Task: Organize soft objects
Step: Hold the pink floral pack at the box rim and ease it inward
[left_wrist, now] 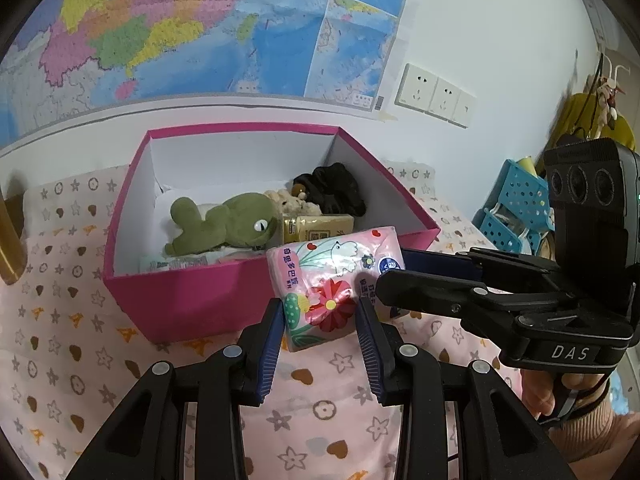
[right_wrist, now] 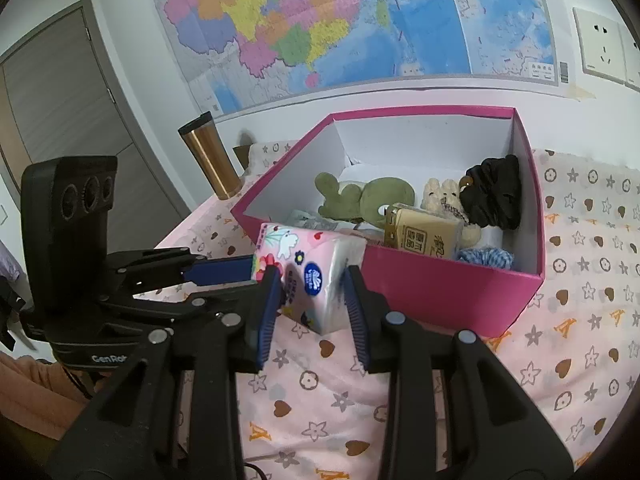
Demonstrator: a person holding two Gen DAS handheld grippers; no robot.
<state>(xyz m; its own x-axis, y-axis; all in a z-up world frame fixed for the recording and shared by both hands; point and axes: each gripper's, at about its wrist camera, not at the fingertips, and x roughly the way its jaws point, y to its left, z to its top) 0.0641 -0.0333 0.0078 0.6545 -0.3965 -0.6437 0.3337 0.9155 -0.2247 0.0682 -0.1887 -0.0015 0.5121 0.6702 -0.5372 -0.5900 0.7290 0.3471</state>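
Both claws are on it — left claw (left_wrist: 320, 312) and right claw (right_wrist: 310, 296) each clamped on the tissue pack (left_wrist: 334, 280), held up over the patterned cloth (left_wrist: 320, 408), just in front of the box (left_wrist: 192, 300). Risk here: two grips on one squashy pack, so if one pulls harder the wrapper could slip or tear. Beyond, the box is crowded — frog (left_wrist: 224, 220), black scrunchie (left_wrist: 332, 188) — so the pack may catch on the near wall.

wall: white, map (right_wrist: 360, 20) | sockets (left_wrist: 434, 94) | door (right_wrist: 60, 120) grey
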